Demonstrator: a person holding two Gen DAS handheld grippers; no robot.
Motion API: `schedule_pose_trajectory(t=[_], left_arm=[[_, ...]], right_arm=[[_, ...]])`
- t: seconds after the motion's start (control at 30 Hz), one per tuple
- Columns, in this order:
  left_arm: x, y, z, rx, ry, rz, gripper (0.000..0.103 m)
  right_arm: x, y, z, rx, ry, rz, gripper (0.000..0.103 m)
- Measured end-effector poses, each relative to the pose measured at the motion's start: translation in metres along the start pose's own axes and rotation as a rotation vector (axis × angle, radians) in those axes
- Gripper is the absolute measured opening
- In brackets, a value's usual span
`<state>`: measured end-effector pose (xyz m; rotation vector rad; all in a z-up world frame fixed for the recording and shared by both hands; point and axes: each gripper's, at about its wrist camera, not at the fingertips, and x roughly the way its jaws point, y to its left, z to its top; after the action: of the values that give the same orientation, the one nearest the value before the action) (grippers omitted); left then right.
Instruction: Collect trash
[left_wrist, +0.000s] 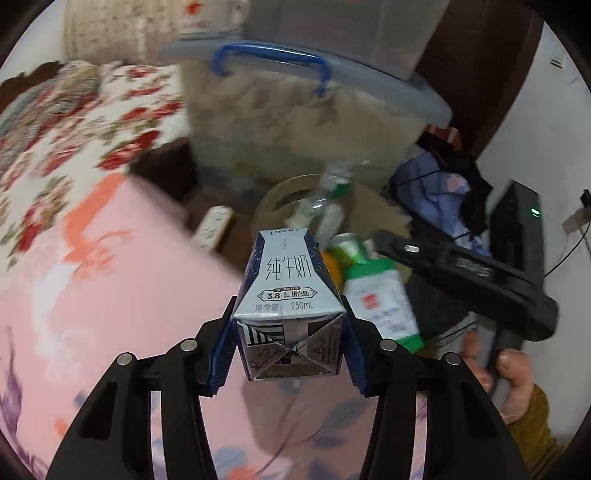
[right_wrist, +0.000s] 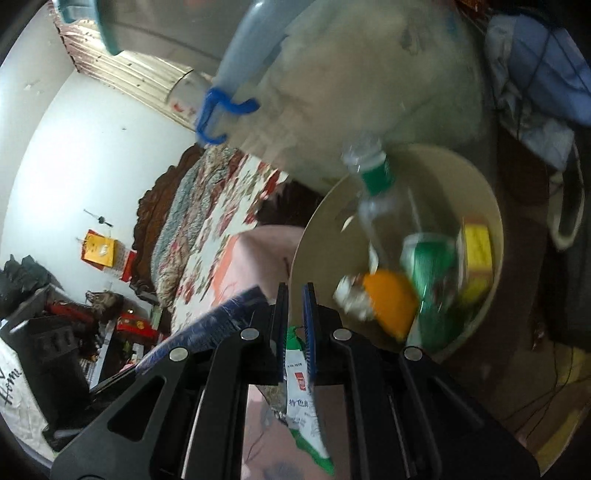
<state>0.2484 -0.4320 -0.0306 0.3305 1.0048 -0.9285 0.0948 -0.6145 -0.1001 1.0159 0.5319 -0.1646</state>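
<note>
Left tongs (left_wrist: 288, 341) clamp milk carton (left_wrist: 288, 295); right tongs (right_wrist: 295, 314) pinch wrapper (right_wrist: 301, 384).

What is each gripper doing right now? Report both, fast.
Left gripper: closed on the milk carton.
Right gripper: closed on the green-and-white packet, near the trash bin.
</note>
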Motion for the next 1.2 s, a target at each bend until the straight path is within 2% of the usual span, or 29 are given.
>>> schedule_pose_trajectory(t=[0.2,0.23,0.3,0.33,0.37,0.4,0.6,0.7,0.8,0.97,1.03,1.2], left_arm=[[0.044,-0.025,0.04,0.058,0.003,0.016,0.05],[0.052,-0.026,0.044,0.065,0.021,0.039,0.063],[0.056,-0.024,0.044,0.052,0.031,0.076,0.072],[0.054,-0.021,0.041,0.045,0.025,0.059,0.073],[0.051,-0.018,0.037,0.04,0.023,0.048,0.073],[0.049,-0.013,0.034,0.034,0.023,0.05,0.073],[0.028,0.008,-0.004,-0.025,0.025,0.051,0.075],[0.008,0.018,-0.033,-0.065,-0.001,0.049,0.081],[-0.01,0.029,-0.063,-0.104,-0.009,0.058,0.081],[-0.04,0.034,-0.112,-0.122,-0.023,0.14,0.081],[-0.049,0.033,-0.127,-0.123,-0.03,0.153,0.086],[-0.074,0.028,-0.163,-0.119,-0.053,0.193,0.086]], right_arm=[[0.023,-0.013,0.051,-0.013,-0.04,-0.089,0.014],[0.03,-0.018,0.057,-0.005,-0.017,-0.109,0.013],[0.031,-0.026,0.057,0.04,0.004,-0.097,0.021],[0.027,-0.028,0.055,0.05,0.0,-0.079,0.039],[0.019,-0.027,0.05,0.035,-0.025,-0.083,0.071],[0.01,-0.024,0.043,0.016,-0.068,-0.1,0.08],[-0.026,-0.003,-0.01,-0.047,-0.101,-0.08,0.081],[-0.044,0.009,-0.045,-0.055,-0.118,-0.059,0.081],[-0.056,0.016,-0.078,-0.059,-0.126,-0.061,0.081],[-0.066,0.022,-0.134,-0.014,-0.111,-0.081,0.081],[-0.069,0.024,-0.151,0.002,-0.108,-0.1,0.081],[-0.078,0.037,-0.19,0.003,-0.1,-0.151,0.081]])
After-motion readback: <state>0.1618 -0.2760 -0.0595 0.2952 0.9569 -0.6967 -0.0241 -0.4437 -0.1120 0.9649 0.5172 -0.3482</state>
